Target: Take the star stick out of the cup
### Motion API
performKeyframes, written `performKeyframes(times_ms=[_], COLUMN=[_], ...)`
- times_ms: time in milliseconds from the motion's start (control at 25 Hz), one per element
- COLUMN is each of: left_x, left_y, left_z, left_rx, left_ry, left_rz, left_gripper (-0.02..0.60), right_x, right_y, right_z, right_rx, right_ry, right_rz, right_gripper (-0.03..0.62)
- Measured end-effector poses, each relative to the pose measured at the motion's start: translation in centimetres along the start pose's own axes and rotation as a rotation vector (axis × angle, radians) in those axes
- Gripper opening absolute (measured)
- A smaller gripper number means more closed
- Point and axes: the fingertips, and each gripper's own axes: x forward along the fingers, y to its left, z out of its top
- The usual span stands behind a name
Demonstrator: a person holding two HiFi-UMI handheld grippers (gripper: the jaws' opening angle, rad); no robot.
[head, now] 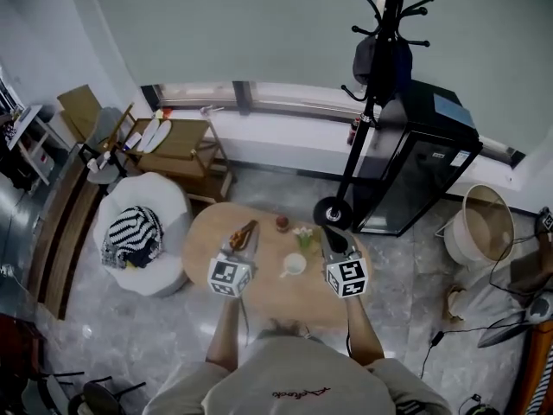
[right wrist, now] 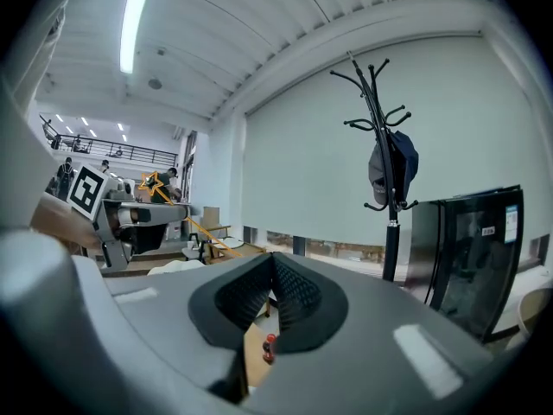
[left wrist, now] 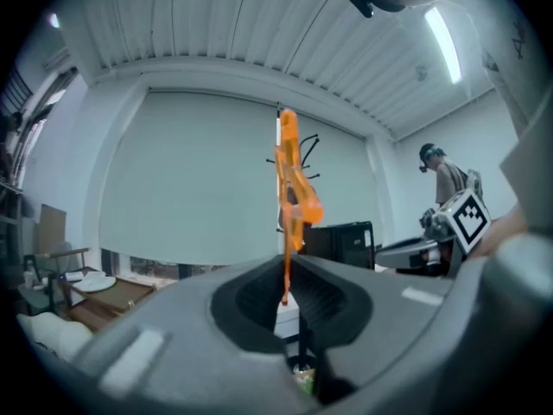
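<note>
The left gripper [left wrist: 287,275] has its jaws almost together, pinching the thin shaft of the orange star stick [left wrist: 292,180]. The stick's star end stands up beyond the jaw tips. The stick is clear of the white cup [head: 295,265], which stands on the round wooden table [head: 268,299] between the two grippers, just right of the left one. The right gripper [right wrist: 272,262] is just right of the cup, jaws pressed together with nothing between them.

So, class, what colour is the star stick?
Orange star stick; left gripper view shows it best.
</note>
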Motion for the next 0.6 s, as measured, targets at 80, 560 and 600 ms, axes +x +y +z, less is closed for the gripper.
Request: performKeyframes(times_ms=[80,560,600], left_x=[-0.3,0.4,0.3], left_y=[0.2,-1.0,-1.0], left_z=[0.7,1.2,1.2], left_rx=[0.0,0.001,0.001], left_ry=[-0.015,-0.024,-0.024], left_rz=[-0.004,-0.024,-0.025], left_gripper=[0.014,0.014,0.014], right_x=[-0.1,-1.3,-1.4], right_y=[0.5,0.2,0.2], right_z=[0.8,0.9,0.7], right_rx=[-0.012,-0.013,-0.011], right_ry=[-0.006,-0.007,-0.004], right_rz=[-0.003,-0.021,-0.023], right_gripper=[0.005,0.005,0.005])
